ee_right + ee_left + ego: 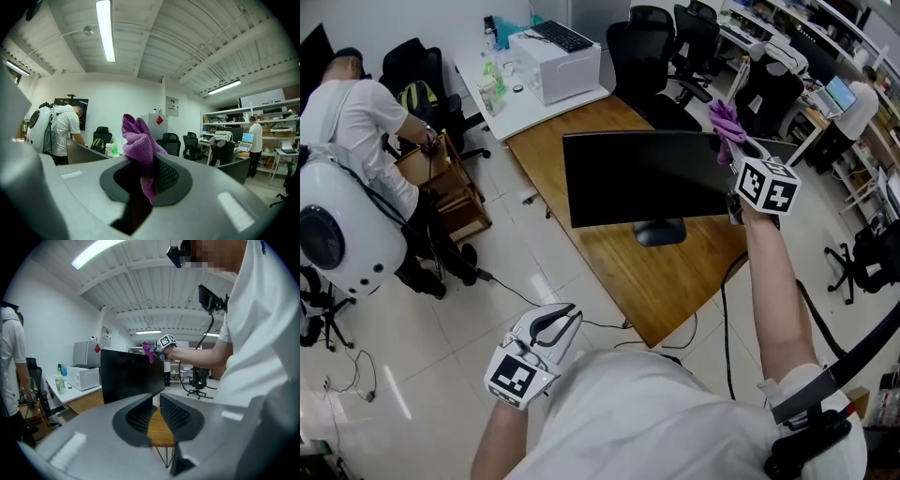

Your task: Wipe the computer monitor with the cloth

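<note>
Right arm stretched forward and raised, forearm bare. Right hand-held gripper (739, 150) is up at the monitor's (647, 178) top right corner, as seen from the head view. Its jaws are clamped on a purple cloth (725, 120), which bunches up above the jaw tips. Whether the cloth touches the screen is unclear. The monitor stands upright on a wooden worktop (609, 262), screen dark.

Left arm bent, held low beside the body. Left hand-held gripper (551, 326) hangs over the floor, short of the worktop's near corner and aimed at the monitor. Its jaws are all but together with only a thin slit between them, nothing held.

Marker cubes (766, 187) carry black-and-white squares. Red diamond sticker (160, 120) on a fridge, print too small to read.
</note>
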`<state>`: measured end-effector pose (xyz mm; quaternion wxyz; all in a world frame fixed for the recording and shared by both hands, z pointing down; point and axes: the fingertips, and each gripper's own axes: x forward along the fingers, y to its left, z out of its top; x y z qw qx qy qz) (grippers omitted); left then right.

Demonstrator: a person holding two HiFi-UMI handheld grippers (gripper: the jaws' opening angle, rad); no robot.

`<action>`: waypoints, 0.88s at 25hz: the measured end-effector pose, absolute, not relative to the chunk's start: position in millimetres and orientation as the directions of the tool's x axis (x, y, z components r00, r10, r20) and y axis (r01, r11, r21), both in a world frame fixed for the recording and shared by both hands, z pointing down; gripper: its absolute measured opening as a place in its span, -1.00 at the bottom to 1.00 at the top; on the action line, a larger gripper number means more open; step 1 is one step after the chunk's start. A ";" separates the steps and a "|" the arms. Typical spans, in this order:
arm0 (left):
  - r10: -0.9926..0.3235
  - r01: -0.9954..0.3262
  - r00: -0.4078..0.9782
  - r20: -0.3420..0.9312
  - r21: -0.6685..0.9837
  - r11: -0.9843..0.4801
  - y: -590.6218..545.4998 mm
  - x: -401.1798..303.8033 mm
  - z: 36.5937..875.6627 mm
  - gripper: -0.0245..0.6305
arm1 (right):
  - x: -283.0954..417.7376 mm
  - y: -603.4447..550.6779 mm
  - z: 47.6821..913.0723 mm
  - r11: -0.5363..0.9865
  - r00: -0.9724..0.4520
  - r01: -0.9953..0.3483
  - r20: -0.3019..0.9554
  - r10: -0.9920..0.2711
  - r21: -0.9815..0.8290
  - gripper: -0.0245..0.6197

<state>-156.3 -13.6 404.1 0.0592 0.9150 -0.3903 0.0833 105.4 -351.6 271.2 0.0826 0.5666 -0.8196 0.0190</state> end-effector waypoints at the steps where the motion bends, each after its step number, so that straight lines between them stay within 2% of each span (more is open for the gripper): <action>1: -0.707 -0.726 0.679 0.197 0.042 -0.686 -12.5 -159.5 404.8 -0.71 | 100.2 -350.4 271.2 0.362 -0.350 -0.930 0.156 -0.924 0.062 -0.78; 22: -0.769 -0.786 0.614 0.178 0.048 -0.617 19.2 -216.8 413.9 -0.71 | -22.3 -327.1 266.5 0.503 -0.490 -0.861 0.149 -0.859 0.067 -0.78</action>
